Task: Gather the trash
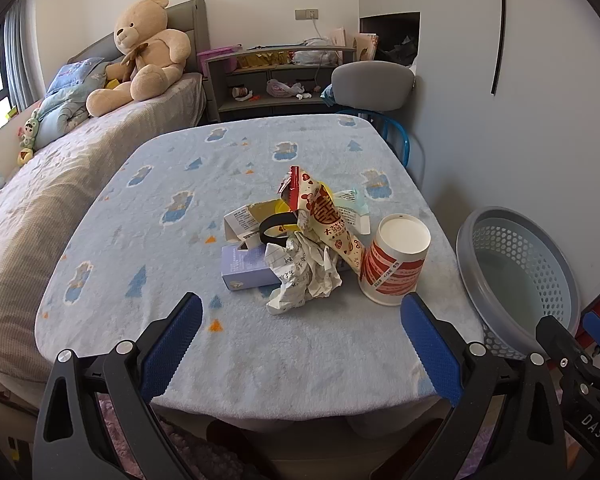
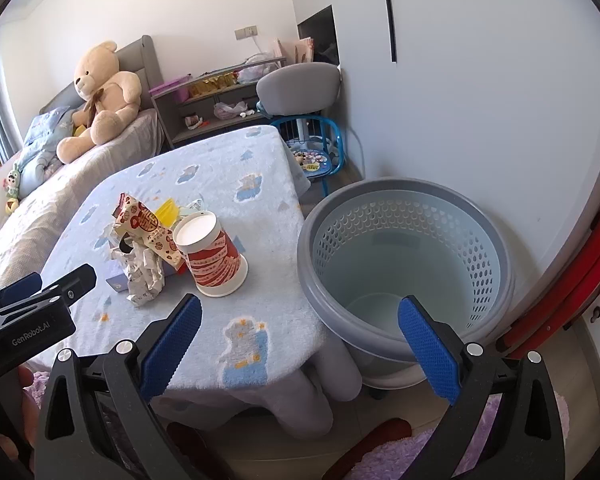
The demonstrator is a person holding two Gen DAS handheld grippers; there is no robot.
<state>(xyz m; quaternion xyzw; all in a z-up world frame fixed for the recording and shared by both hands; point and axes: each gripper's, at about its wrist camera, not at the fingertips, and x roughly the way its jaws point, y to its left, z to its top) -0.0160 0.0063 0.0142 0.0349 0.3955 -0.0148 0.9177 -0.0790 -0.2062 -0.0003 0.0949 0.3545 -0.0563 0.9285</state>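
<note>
The left tool (image 1: 302,334) is hovering low over the near edge of the table (image 1: 260,360), its blue pads spread wide and holding nothing, aiming at the trash pile. The right tool (image 2: 300,338) is hanging off the table's near right corner, likewise spread and empty, facing the grey basket (image 2: 496,240) that is standing on the floor just right of the table.

A fluffy blue patterned cover is draping the table. The trash is sitting bunched toward its right middle: an upturned red-and-white paper cup (image 1: 394,264), crumpled paper (image 1: 306,276), a purple box (image 1: 246,270) and a red-printed wrapper (image 1: 328,220), touching one another. A bed with a teddy bear (image 1: 144,50) is lying left; a grey chair (image 1: 372,84) is standing at the far side.

"GenRobot.AI" is showing on the left tool's body in the right wrist view.
</note>
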